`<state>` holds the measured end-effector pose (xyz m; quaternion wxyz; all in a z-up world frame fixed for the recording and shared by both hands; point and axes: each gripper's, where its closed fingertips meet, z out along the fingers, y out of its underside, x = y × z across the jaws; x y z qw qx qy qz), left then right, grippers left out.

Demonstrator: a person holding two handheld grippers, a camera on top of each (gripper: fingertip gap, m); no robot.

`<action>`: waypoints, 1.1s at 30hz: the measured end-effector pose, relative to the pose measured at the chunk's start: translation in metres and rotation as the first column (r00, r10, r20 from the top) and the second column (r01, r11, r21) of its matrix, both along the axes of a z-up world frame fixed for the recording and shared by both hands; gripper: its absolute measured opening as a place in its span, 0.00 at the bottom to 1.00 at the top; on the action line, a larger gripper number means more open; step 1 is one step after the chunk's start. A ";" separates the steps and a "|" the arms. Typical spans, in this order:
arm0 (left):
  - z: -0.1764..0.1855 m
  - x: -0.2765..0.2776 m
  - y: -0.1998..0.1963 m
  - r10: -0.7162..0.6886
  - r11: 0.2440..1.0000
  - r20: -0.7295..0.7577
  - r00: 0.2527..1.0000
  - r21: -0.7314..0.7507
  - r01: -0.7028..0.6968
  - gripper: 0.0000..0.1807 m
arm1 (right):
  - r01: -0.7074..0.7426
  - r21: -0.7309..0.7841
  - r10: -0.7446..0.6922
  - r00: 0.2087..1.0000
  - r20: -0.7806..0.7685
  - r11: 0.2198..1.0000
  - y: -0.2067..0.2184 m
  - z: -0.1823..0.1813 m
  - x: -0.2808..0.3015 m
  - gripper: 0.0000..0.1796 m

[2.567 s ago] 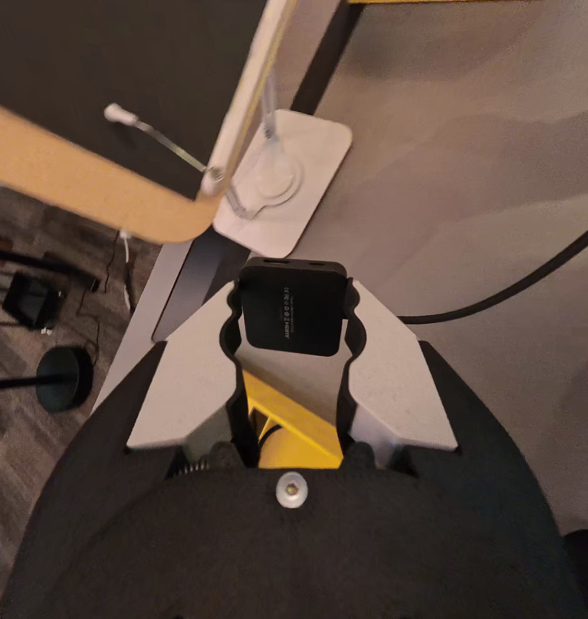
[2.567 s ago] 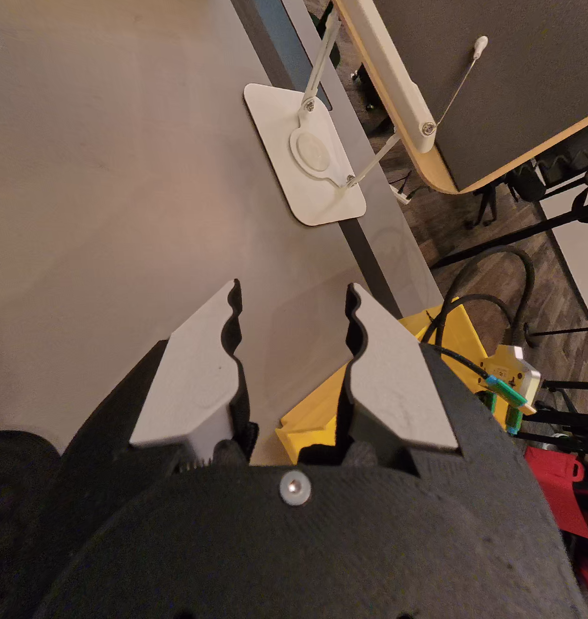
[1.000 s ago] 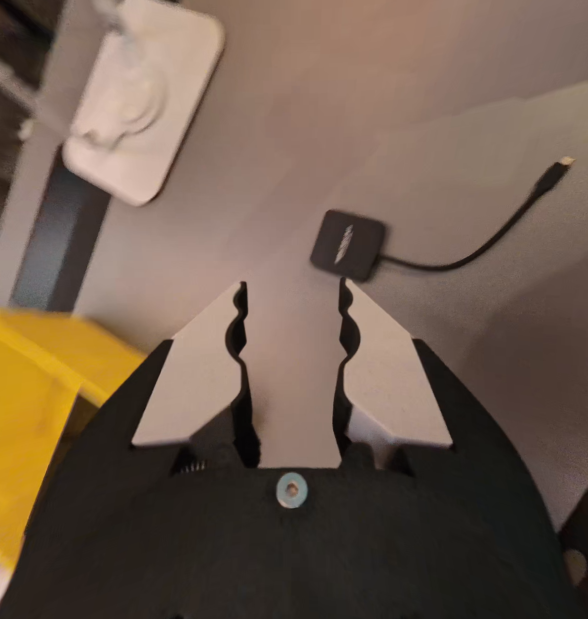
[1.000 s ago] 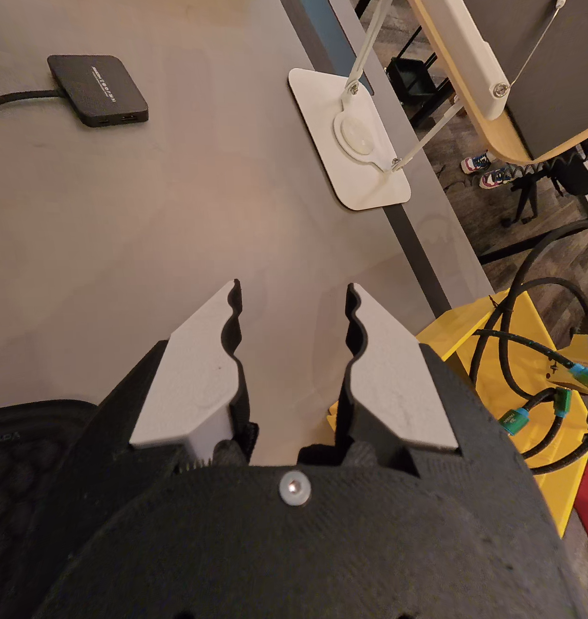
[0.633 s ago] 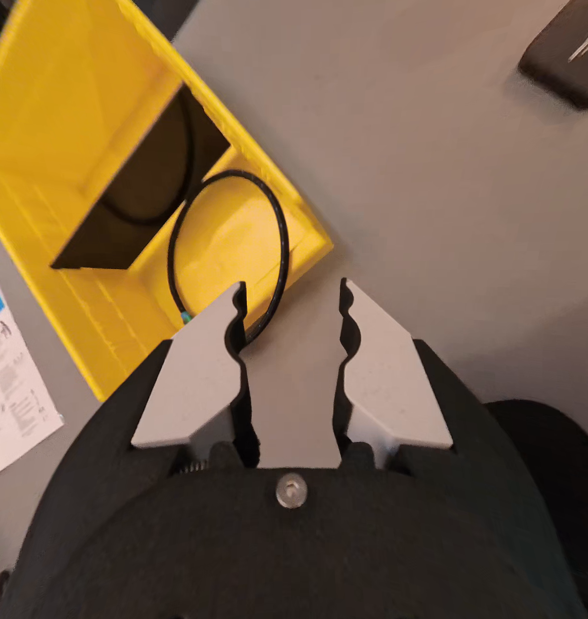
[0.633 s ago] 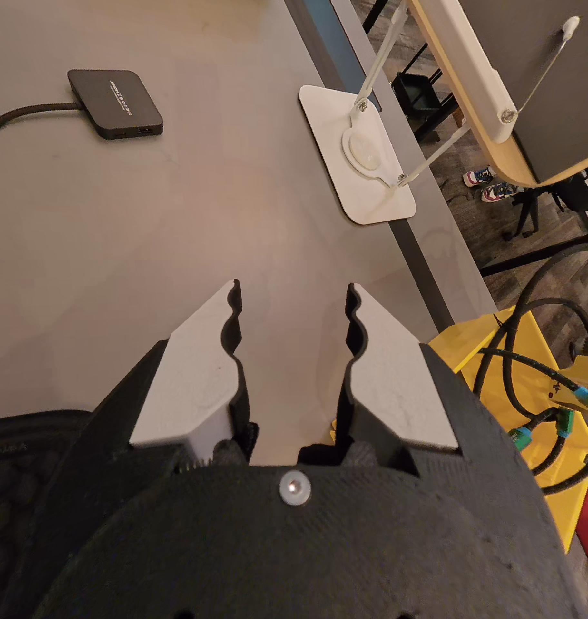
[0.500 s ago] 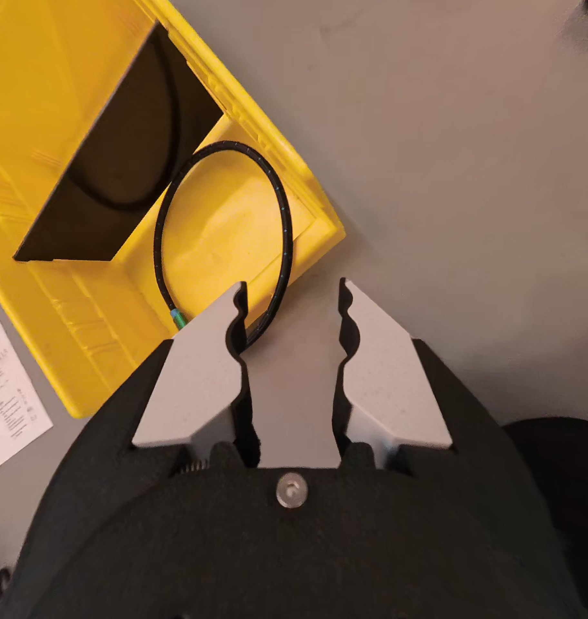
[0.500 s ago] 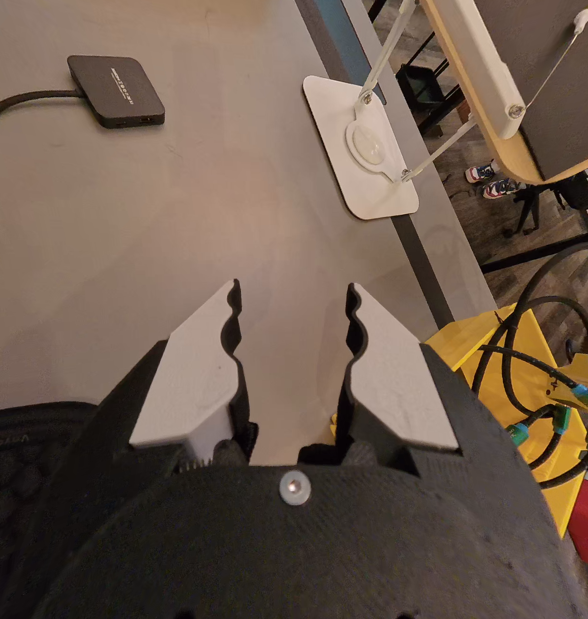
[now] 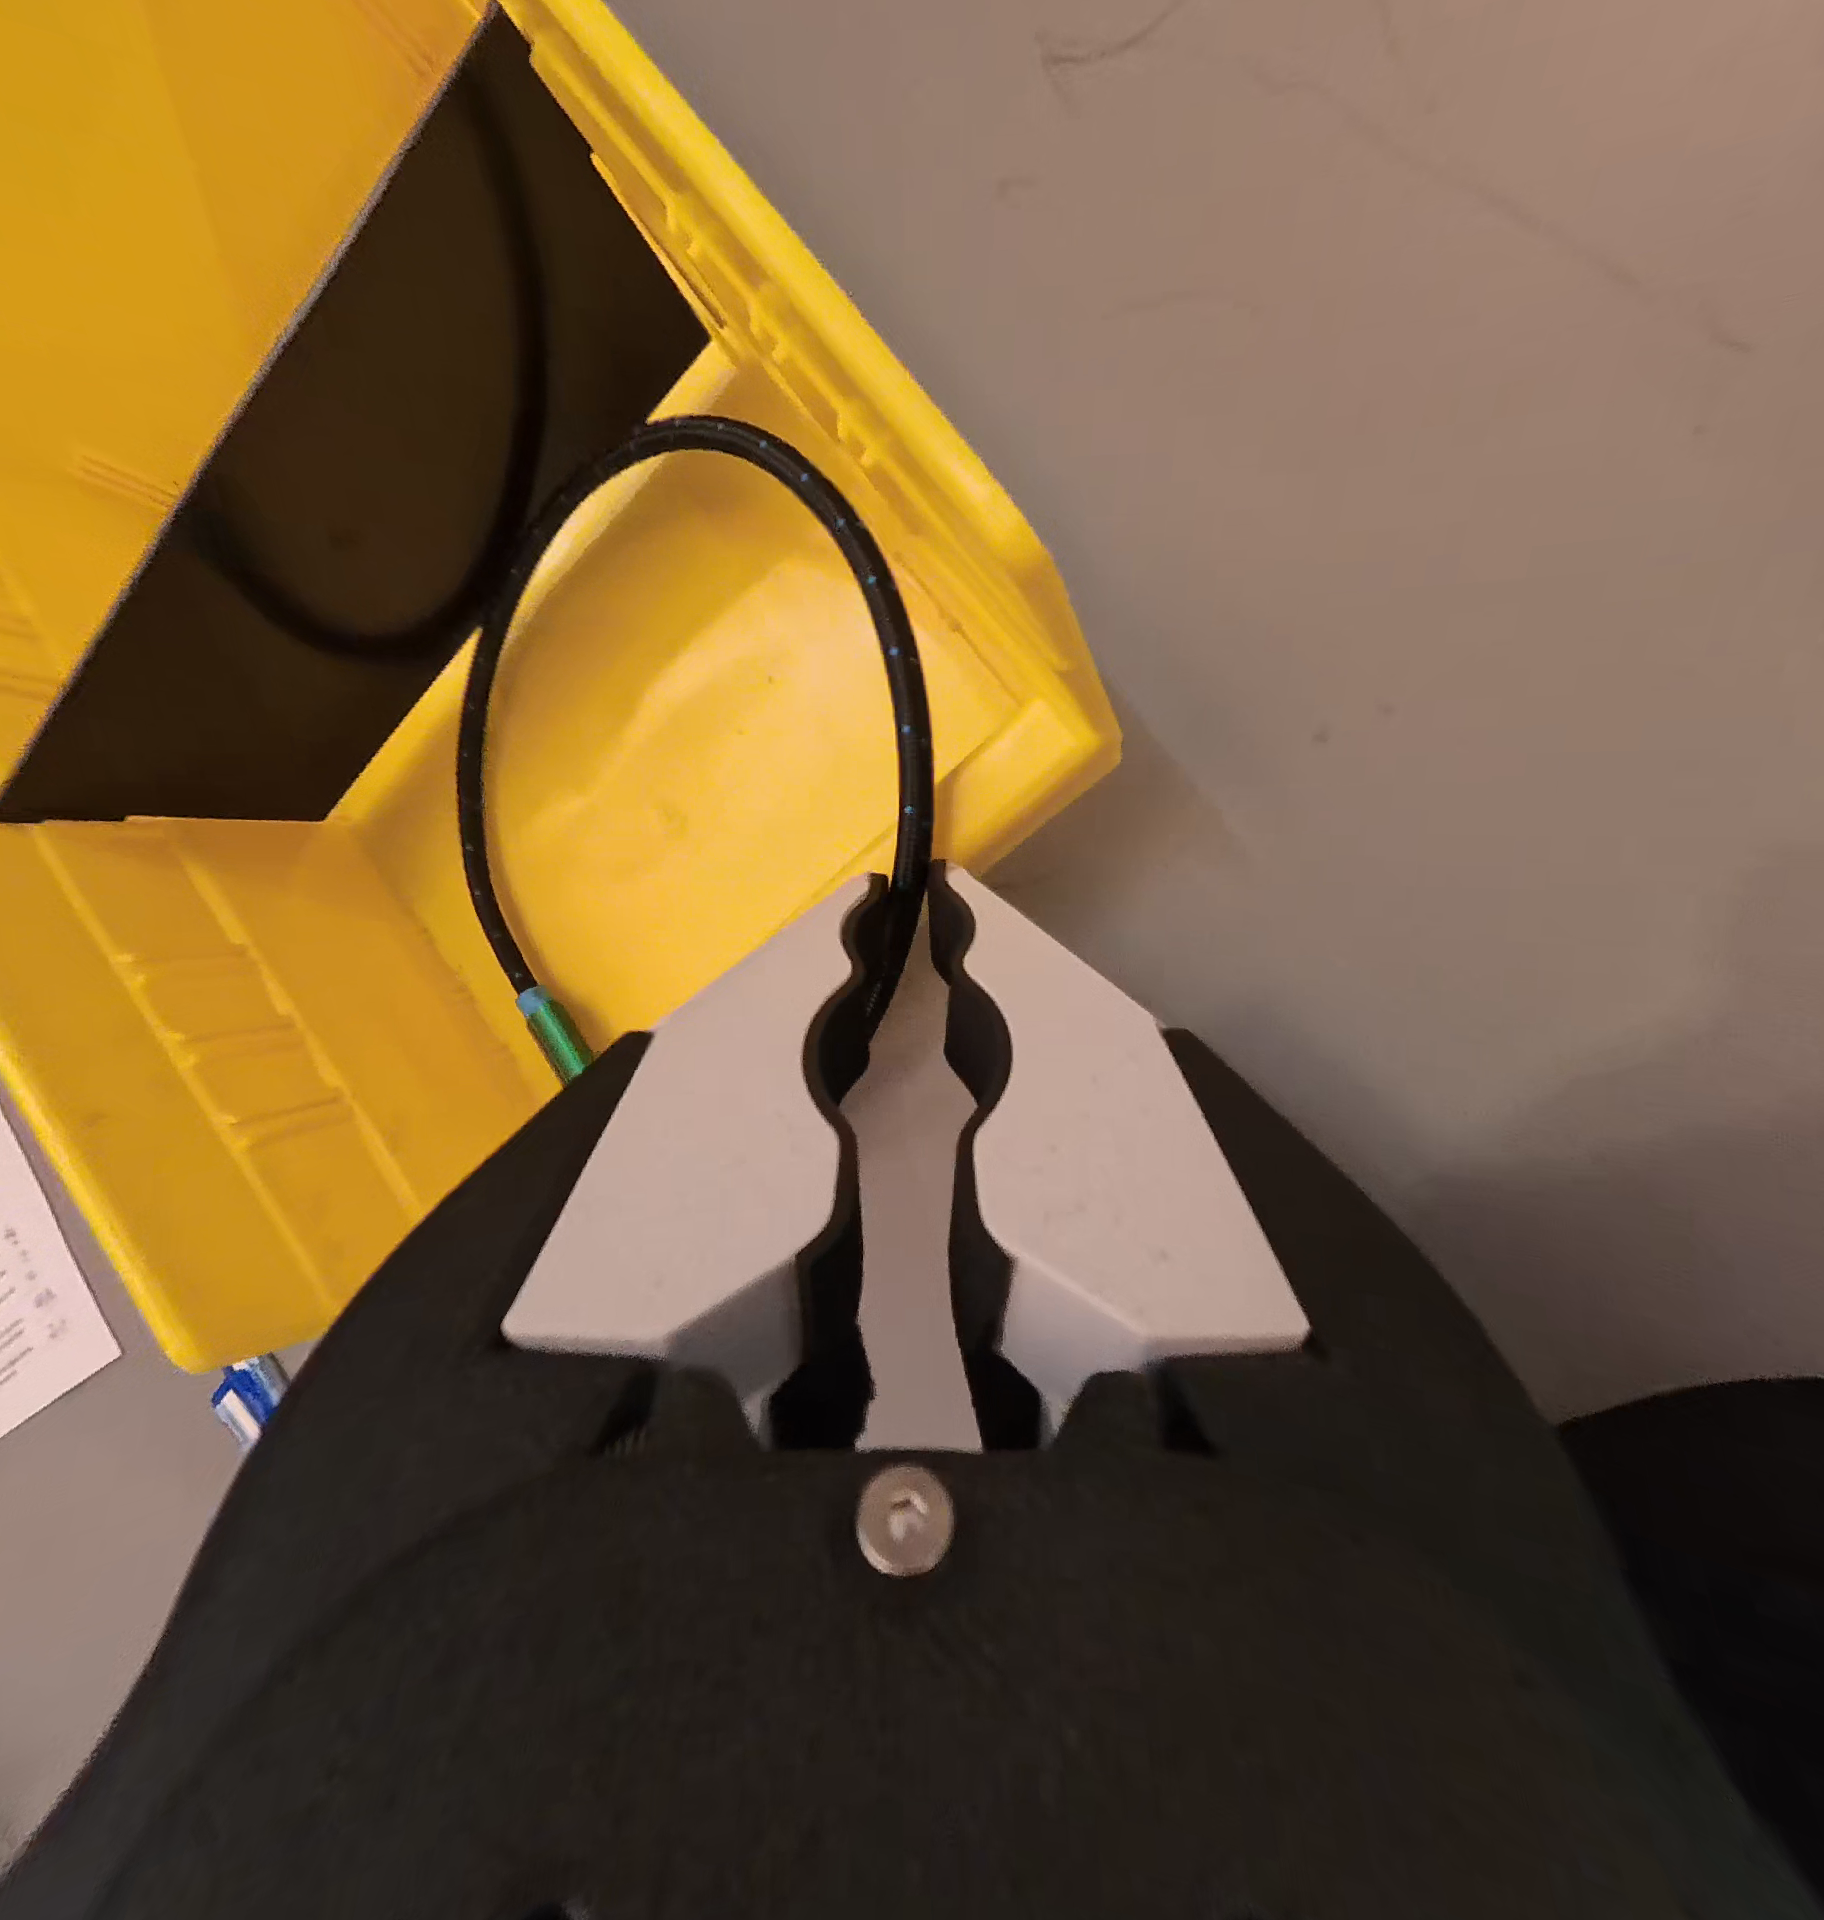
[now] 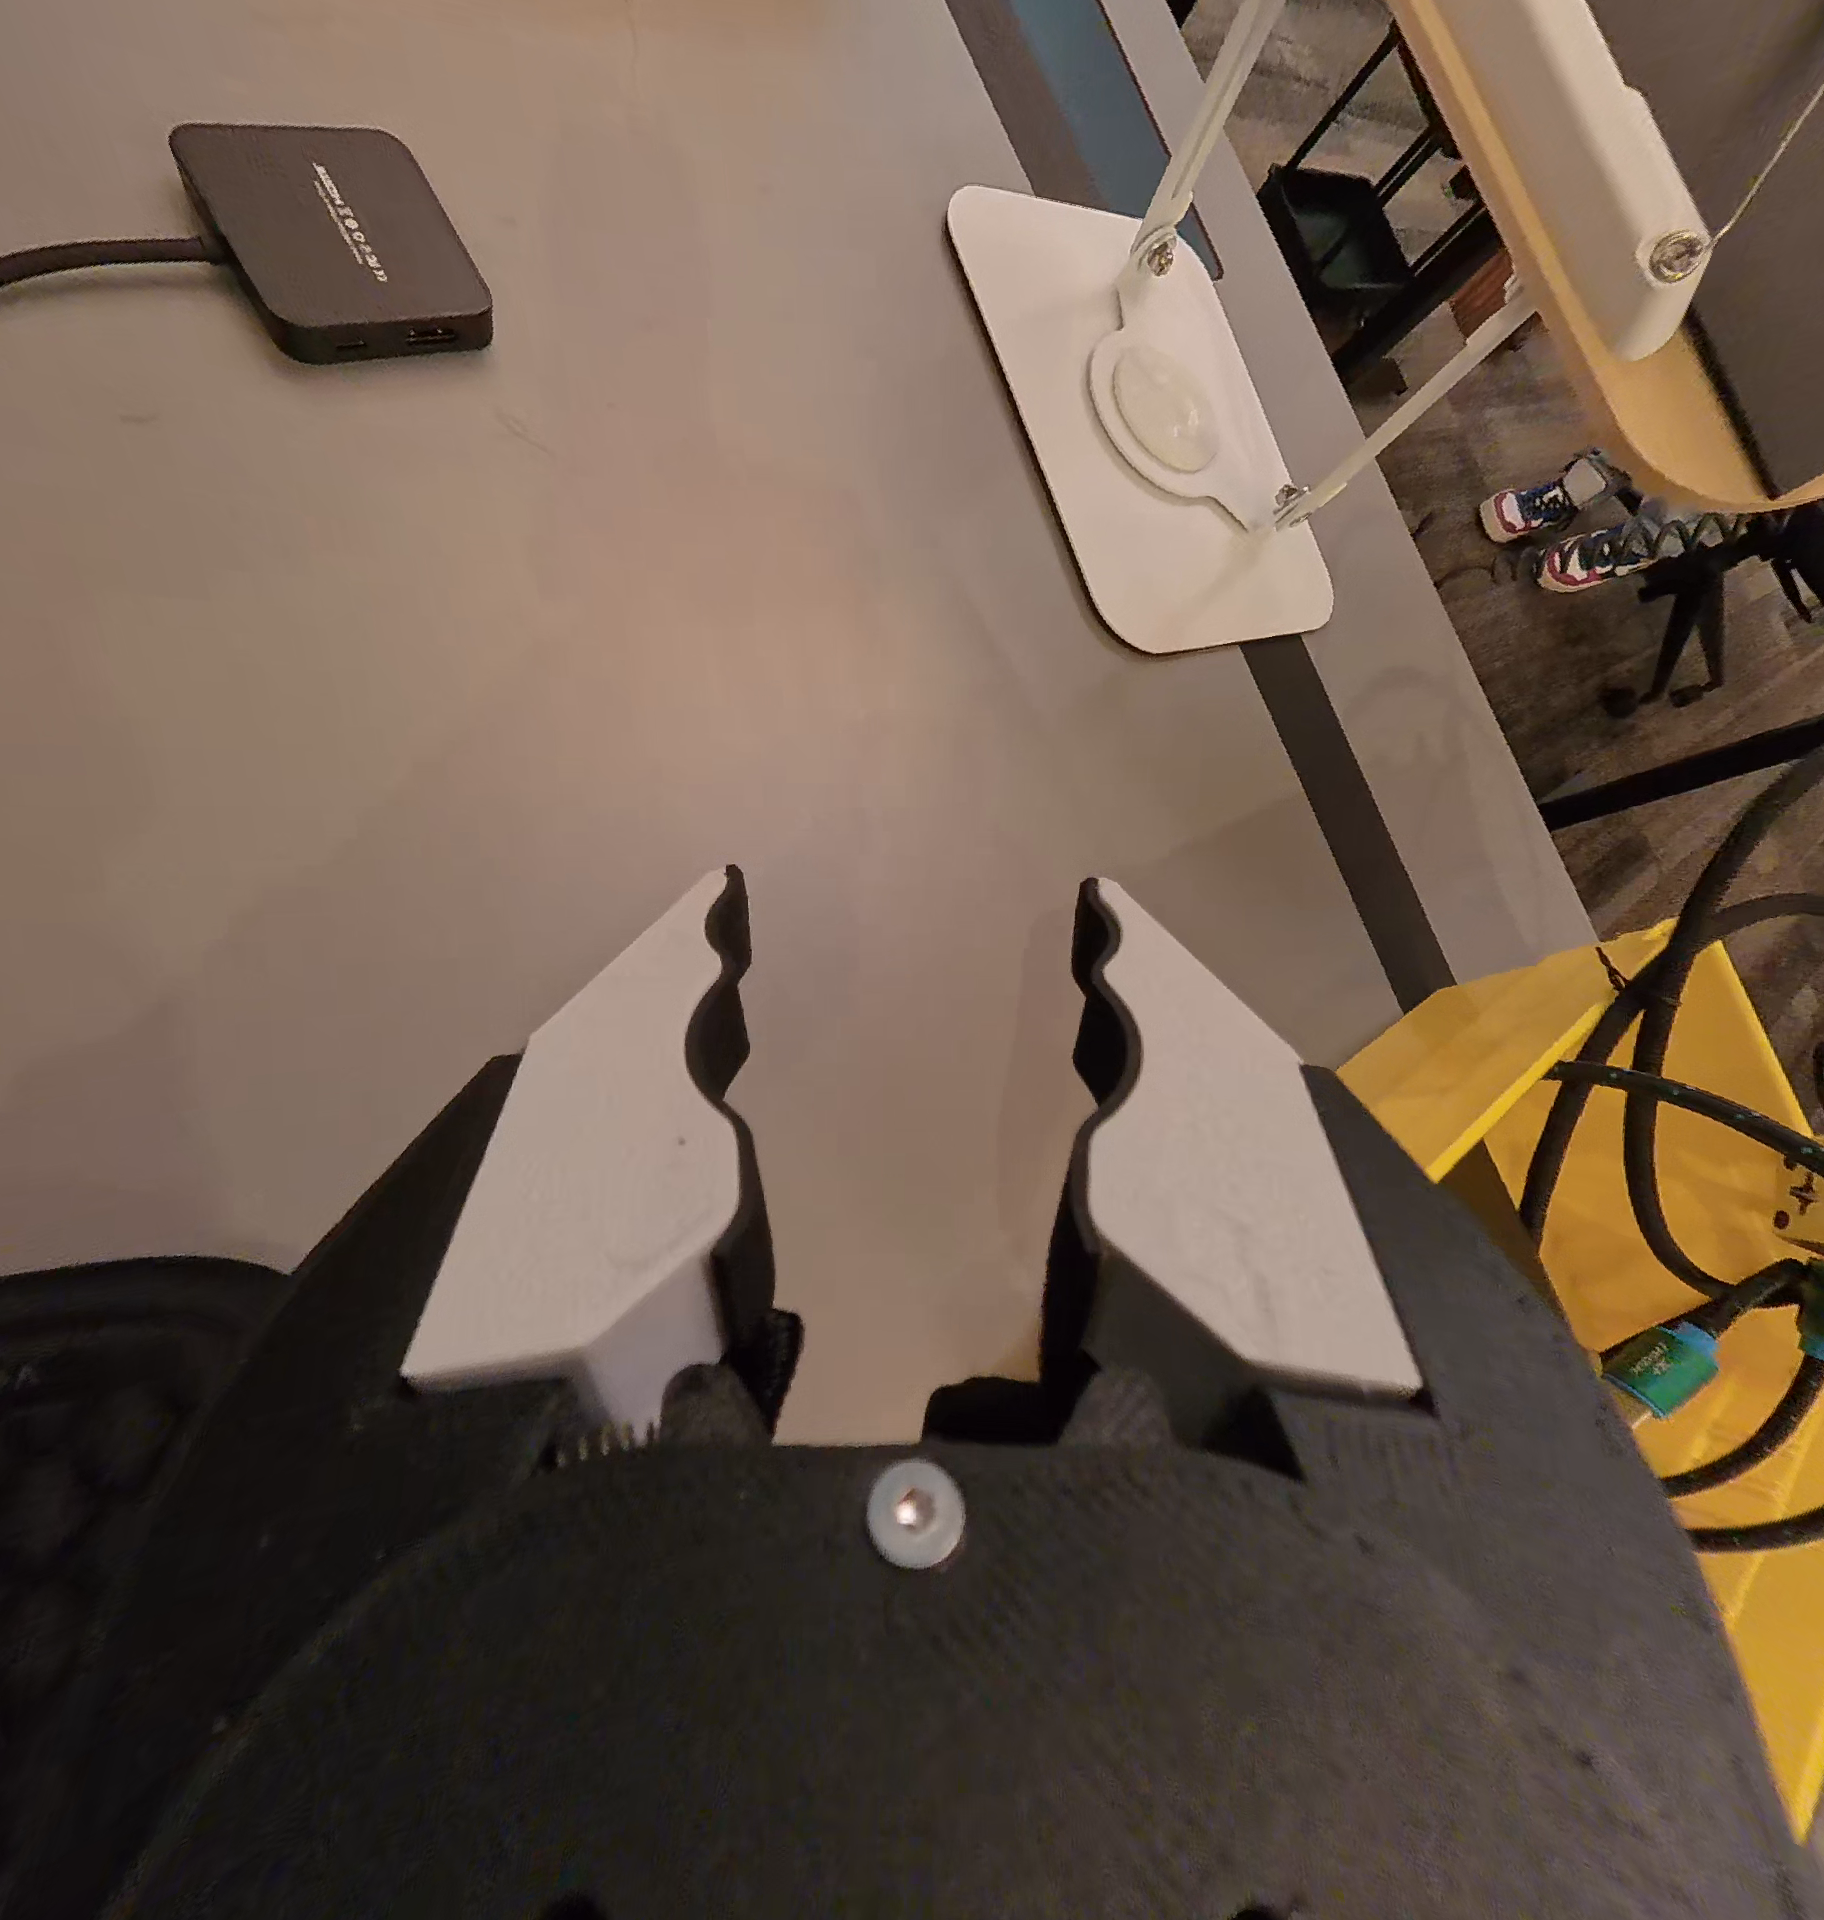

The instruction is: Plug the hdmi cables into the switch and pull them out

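Left gripper (image 9: 909,885): jaws nearly closed, pinching a black braided HDMI cable (image 9: 892,665) at the fingertips. From the tips the cable arches up and forward over the near corner of a yellow bin (image 9: 804,343), then curves back down to the left, ending in a green connector (image 9: 555,1039) that disappears behind the left finger's black housing. The bin's corner edge sits immediately ahead of the fingertips. Bare grey table (image 9: 1407,468) lies ahead and to the right of the tool. A printed sheet (image 9: 4,1278) lies at the far left, beyond the bin.

Right gripper (image 10: 910,883): jaws wide apart, holding nothing, above open tabletop. The black switch (image 10: 331,234) rests flat on the table well ahead and to the left, ports facing the tool, its own lead (image 10: 56,265) running off the left edge. A white lamp base (image 10: 1136,416) sits ahead to the right, against the table edge (image 10: 1334,748). Past that edge, to the right of the tool, a second yellow bin (image 10: 1448,1049) holds coiled black cables with green plugs (image 10: 1635,1371). Between the fingertips and the switch the surface is bare.
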<state>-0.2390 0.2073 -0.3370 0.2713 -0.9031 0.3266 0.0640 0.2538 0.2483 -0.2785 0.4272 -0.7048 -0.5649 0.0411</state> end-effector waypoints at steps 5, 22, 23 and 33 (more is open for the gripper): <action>0.014 0.002 0.005 0.016 0.999 0.058 0.998 0.047 -0.019 0.02 | 0.002 -0.003 -0.002 1.000 -0.001 1.000 -0.001 -0.001 0.001 0.34; 0.113 -0.029 0.027 0.077 0.939 0.461 0.884 0.266 -0.220 0.02 | -0.002 0.001 0.002 1.000 0.000 1.000 -0.004 0.002 0.000 0.34; 0.118 -0.031 0.028 0.075 0.935 0.477 0.876 0.272 -0.228 0.02 | -0.002 0.001 0.002 1.000 0.001 1.000 -0.004 0.002 0.000 0.34; 0.181 -0.034 0.041 0.013 0.892 0.556 0.831 0.370 -0.261 0.02 | -0.020 0.000 0.020 1.000 -0.004 1.000 -0.005 0.002 -0.007 0.34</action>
